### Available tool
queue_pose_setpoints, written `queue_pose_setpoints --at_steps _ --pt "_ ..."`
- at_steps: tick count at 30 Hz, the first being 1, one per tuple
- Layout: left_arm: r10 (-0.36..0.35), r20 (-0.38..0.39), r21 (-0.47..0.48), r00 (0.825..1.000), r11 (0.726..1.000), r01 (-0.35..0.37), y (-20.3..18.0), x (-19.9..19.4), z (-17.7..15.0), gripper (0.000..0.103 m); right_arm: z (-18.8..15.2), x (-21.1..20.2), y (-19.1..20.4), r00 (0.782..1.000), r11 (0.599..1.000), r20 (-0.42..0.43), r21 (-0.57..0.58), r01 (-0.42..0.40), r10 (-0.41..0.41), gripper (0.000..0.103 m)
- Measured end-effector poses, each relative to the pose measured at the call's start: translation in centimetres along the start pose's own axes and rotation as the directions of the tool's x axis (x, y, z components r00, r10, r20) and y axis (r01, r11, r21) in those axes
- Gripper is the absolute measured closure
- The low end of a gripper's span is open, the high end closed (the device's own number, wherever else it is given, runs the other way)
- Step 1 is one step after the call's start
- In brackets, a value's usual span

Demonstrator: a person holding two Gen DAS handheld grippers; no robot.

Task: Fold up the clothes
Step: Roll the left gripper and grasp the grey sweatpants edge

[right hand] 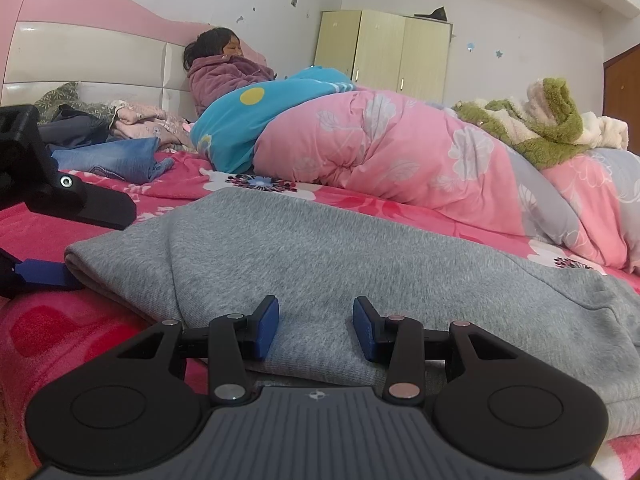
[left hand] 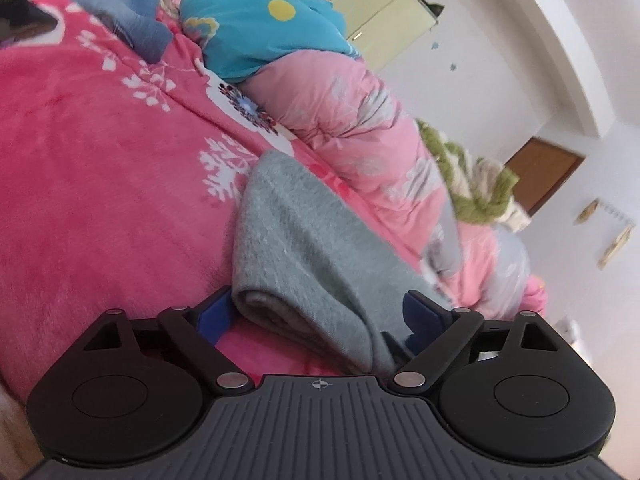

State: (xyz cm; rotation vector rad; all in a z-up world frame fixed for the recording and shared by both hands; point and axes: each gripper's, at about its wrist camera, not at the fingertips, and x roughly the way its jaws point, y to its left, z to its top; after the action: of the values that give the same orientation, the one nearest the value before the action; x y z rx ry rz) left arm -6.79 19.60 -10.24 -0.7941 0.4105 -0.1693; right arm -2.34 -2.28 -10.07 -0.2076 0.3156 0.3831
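Note:
A grey knit garment (right hand: 320,248) lies folded flat on the pink flowered bed blanket (right hand: 80,328). In the left wrist view its rolled folded end (left hand: 304,264) sits between the blue pads of my left gripper (left hand: 316,314), whose jaws stand wide and do not squeeze it. The same gripper (right hand: 92,244) appears at the garment's left end in the right wrist view. My right gripper (right hand: 316,328) rests at the garment's near edge. It is open, with flat unbunched cloth showing between its pads.
A pink quilt (right hand: 400,152) and a blue quilt (right hand: 256,120) are heaped behind the garment. Folded jeans (right hand: 116,160) lie at the back left. A person (right hand: 224,72) lies by the headboard. A green and cream fleece (right hand: 552,120) tops the quilt, and a wardrobe (right hand: 384,48) stands beyond.

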Motion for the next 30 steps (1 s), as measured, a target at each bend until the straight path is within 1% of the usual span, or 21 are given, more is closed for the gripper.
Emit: queue_pose_setpoints --at_steps 2,7,13,17,19,20,21,22,24,27,30 --pt "-0.02 0.01 -0.024 1.0 0.999 0.021 0.2 -0.2 -0.2 0.016 0.0 0.0 0.0 1.0 1.0 0.001 0.0 0.0 0.0 0.06" --pt "-0.007 0.058 -0.022 0.998 1.0 0.008 -0.2 0.7 -0.3 0.015 0.0 0.0 0.1 1.0 1.0 0.004 0.0 0.001 -0.001 0.06" --pt "0.007 0.106 0.021 0.994 1.0 -0.01 -1.1 2.9 0.0 0.015 0.0 0.0 0.0 1.0 1.0 0.005 0.002 0.001 -0.001 0.06" --pt "0.037 0.126 0.08 0.991 0.996 -0.047 -1.9 4.4 -0.4 0.017 -0.1 0.0 0.0 1.0 1.0 0.007 0.002 0.002 -0.002 0.06" --pt "0.056 0.135 0.115 0.989 0.991 -0.072 -2.4 5.1 -0.6 0.022 -0.1 0.0 0.0 1.0 1.0 0.008 0.003 0.002 -0.002 0.06" --pt "0.072 0.137 0.129 0.988 0.988 -0.089 -2.6 5.3 -0.7 0.028 -0.1 0.0 0.0 1.0 1.0 0.009 0.004 0.002 -0.002 0.06" --pt "0.085 0.14 0.142 0.987 0.984 -0.105 -2.8 5.5 -0.8 0.037 -0.1 -0.1 -0.1 1.0 1.0 0.01 0.005 0.001 -0.001 0.06" --pt "0.096 0.142 0.155 0.985 0.981 -0.118 -3.0 5.7 -0.8 0.043 -0.2 -0.1 -0.1 1.0 1.0 0.011 0.006 0.0 0.0 0.06" --pt "0.109 0.145 0.193 0.983 0.972 -0.136 -3.4 5.9 -0.8 0.062 -0.2 -0.1 -0.2 1.0 1.0 0.013 0.009 -0.002 0.001 0.06" --pt "0.118 0.158 0.287 0.98 0.944 -0.16 -4.7 6.1 -0.7 0.07 -0.2 -0.1 -0.2 1.0 1.0 0.017 0.013 -0.004 0.004 0.06" --pt "0.158 0.152 0.36 0.976 0.91 -0.203 -6.2 6.6 -0.7 0.073 -0.3 -0.1 -0.4 1.0 1.0 0.022 0.019 -0.007 0.007 0.06"
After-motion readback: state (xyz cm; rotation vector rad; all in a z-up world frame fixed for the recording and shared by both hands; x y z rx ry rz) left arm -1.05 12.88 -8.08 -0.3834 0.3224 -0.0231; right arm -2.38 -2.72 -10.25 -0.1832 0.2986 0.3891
